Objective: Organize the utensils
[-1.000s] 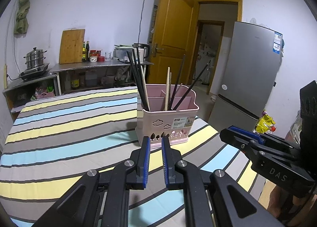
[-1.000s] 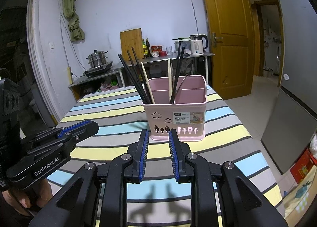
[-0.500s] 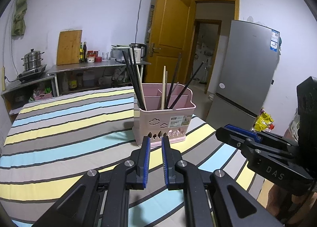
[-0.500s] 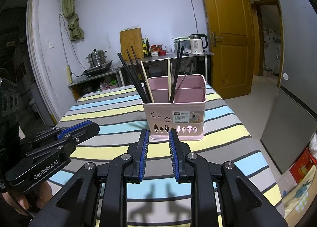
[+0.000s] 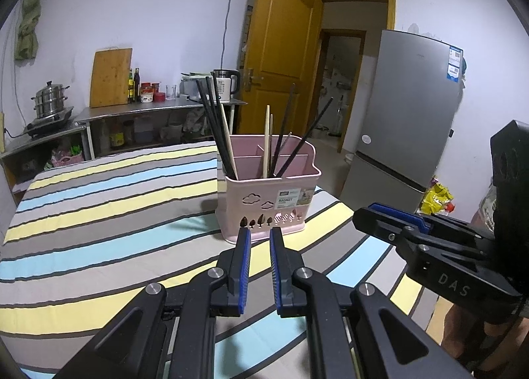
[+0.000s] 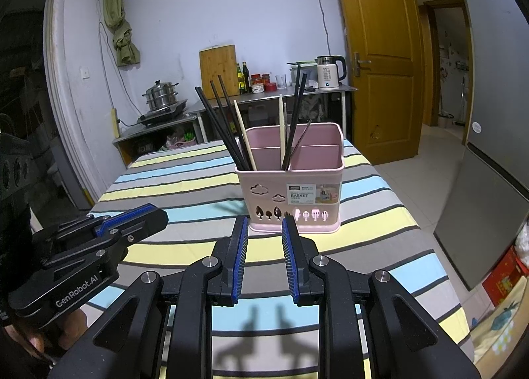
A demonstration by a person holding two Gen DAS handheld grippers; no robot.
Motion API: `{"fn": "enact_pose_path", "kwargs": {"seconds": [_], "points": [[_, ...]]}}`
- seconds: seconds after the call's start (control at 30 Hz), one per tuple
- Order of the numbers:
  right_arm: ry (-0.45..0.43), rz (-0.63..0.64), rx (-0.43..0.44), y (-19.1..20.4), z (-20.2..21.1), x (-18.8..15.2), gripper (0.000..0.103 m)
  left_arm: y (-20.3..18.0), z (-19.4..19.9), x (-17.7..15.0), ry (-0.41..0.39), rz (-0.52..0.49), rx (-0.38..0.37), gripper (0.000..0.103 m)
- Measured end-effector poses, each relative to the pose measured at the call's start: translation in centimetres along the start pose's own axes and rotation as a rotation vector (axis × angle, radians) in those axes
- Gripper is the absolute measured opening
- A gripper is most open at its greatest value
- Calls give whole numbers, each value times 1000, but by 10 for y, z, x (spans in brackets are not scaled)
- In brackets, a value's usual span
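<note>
Hovering empty before the pink basket [image 6: 291,194], left gripper [image 5: 259,235] and right gripper [image 6: 264,223] stand slightly parted; next probably regrouping mixed chopsticks [image 6: 228,131].

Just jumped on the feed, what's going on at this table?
Both grippers, left and right, hover open and empty over the striped table, pointed at the pink basket. Black chopsticks and light ones stand in its compartments. Neither gripper touches anything.
</note>
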State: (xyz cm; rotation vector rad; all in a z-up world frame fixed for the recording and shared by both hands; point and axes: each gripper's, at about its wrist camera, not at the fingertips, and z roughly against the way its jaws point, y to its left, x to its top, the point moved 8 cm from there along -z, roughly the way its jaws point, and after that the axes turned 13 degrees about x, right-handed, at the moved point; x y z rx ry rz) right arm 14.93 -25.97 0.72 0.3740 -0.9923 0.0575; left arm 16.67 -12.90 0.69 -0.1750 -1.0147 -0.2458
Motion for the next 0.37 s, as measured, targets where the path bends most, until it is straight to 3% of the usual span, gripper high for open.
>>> {"fn": "enact_pose_path", "kwargs": {"seconds": [0.37], "points": [[1,0,-2,-2,0,-2,22,4,-1,1,-12,6,20,11]]}}
